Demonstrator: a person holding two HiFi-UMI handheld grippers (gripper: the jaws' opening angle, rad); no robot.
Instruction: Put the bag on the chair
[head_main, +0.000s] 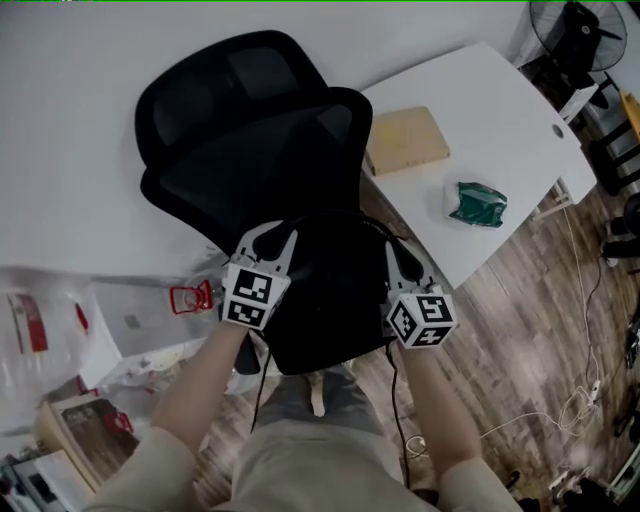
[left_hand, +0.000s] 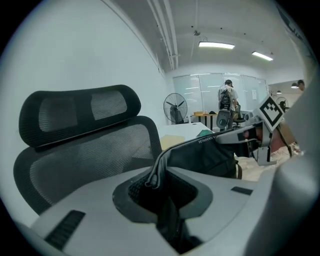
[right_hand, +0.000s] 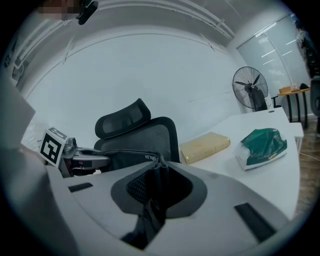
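Holding the black bag (head_main: 325, 300) stretched between both tools, you have your left gripper (head_main: 276, 240) and right gripper (head_main: 398, 258) each pinched narrow on its top edge. The bag's long axis runs side to side from one gripper to the other. It sits top edge up, over the chair (head_main: 250, 150) seat and just in front of the mesh backrest.

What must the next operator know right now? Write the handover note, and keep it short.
Left hand-held gripper: shut on the top edge of the black bag.
Right hand-held gripper: shut on the same edge, at the other end.
Position: the black bag is stretched between them in front of the backrest of the chair; the seat is hidden beneath it.
Done: bag gripped and at the chair.
Left: lower it onto the seat and release both.
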